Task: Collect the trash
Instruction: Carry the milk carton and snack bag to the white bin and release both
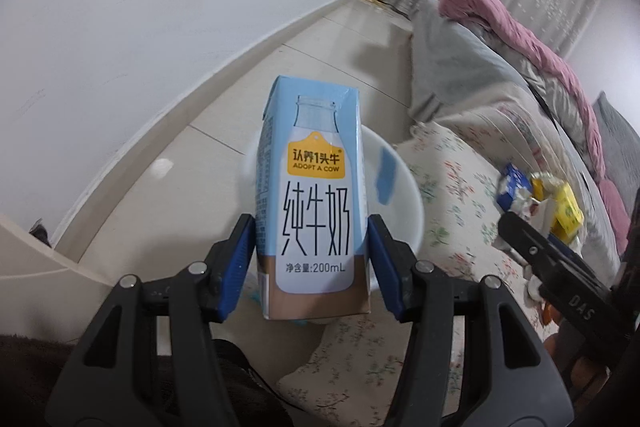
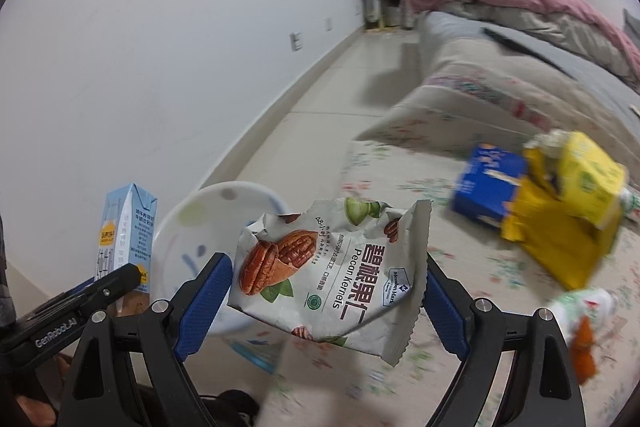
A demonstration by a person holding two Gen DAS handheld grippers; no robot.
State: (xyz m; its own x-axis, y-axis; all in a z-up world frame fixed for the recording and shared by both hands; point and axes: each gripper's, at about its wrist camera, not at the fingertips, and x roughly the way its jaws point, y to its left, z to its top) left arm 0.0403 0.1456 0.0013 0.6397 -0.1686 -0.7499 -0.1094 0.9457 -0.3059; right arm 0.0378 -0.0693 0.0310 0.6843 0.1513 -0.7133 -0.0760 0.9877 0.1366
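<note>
pale blue milk carton [image 1: 314, 199] | upright, clenched in left gripper [image 1: 312, 263] | white round plastic bin [image 1: 404, 211] directly beyond, nearer left hand | right gripper [image 2: 326, 291] grasping crinkled white pecan wrapper [image 2: 332, 267]

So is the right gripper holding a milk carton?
No, the right gripper holds a pecan kernels packet; the milk carton is in the left gripper.
</note>
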